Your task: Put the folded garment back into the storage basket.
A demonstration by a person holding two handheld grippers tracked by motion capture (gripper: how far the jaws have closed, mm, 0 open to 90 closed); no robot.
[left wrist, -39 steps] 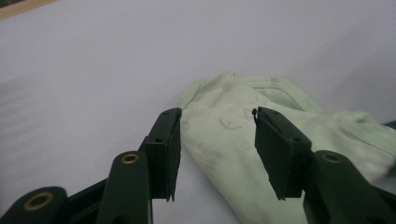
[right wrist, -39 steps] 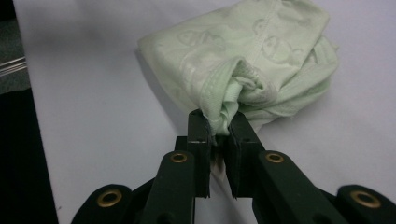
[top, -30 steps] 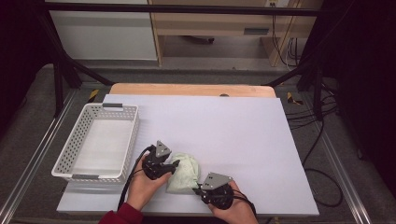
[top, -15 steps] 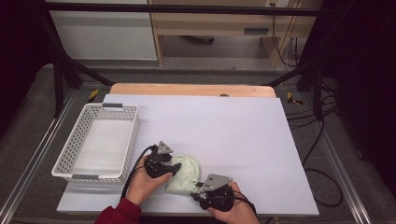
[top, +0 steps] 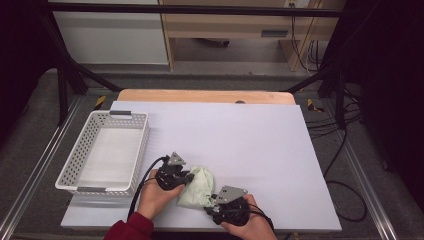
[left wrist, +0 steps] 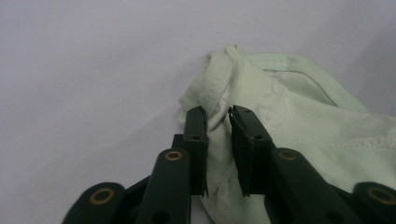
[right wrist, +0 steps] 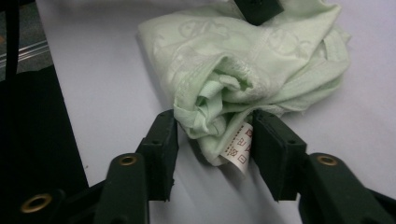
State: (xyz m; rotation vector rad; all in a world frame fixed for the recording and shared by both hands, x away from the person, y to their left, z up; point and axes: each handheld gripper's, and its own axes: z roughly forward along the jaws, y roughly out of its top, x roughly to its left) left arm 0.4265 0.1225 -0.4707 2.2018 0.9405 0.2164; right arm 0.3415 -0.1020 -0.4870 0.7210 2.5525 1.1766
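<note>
— where's the basket (top: pixel 107 150)?
— on my table (top: pixel 260 145), far left. the cloth (top: pixel 196 186) lies right of it near the front edge, between my left gripper (top: pixel 187 176) and right gripper (top: pixel 212 202).

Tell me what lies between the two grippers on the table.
A crumpled pale green cloth lies between the left gripper and the right gripper, as the high view shows.
</note>
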